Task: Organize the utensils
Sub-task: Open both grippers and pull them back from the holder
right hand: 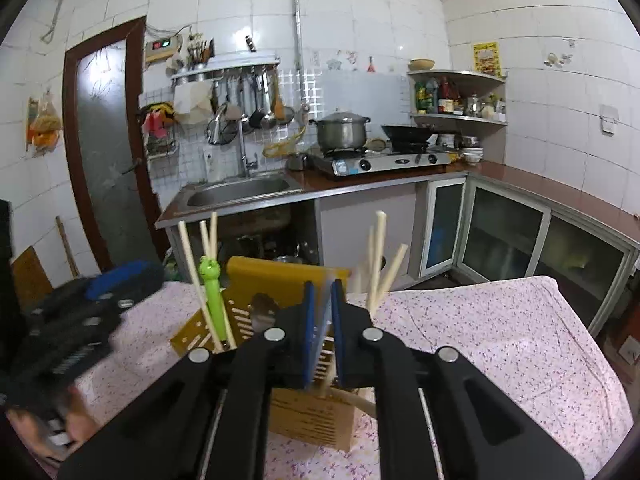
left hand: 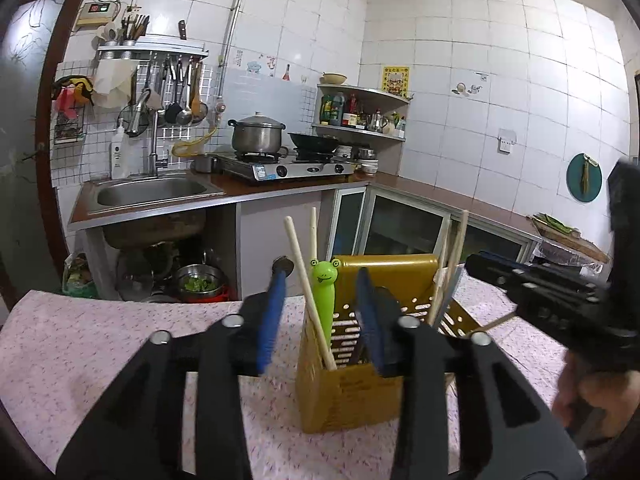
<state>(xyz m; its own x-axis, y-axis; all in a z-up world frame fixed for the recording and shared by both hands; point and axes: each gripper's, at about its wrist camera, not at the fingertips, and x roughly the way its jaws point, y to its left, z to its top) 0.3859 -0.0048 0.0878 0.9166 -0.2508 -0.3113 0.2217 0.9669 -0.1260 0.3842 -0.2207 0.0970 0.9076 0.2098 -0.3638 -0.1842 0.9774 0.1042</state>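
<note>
Standing just ahead of the released left gripper (left hand: 320,312), chopsticks (left hand: 308,280) fill the holder (left hand: 352,396).

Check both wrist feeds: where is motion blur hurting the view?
Left wrist view: the right claw is smeared, the yellow holder fairly sharp. Right wrist view: the chopsticks right of the holder are streaked and the left claw is blurred; the far counter is sharp.

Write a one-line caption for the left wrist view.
Left gripper, open, hovers over a yellow utensil holder with chopsticks and a green frog-topped utensil.
</note>
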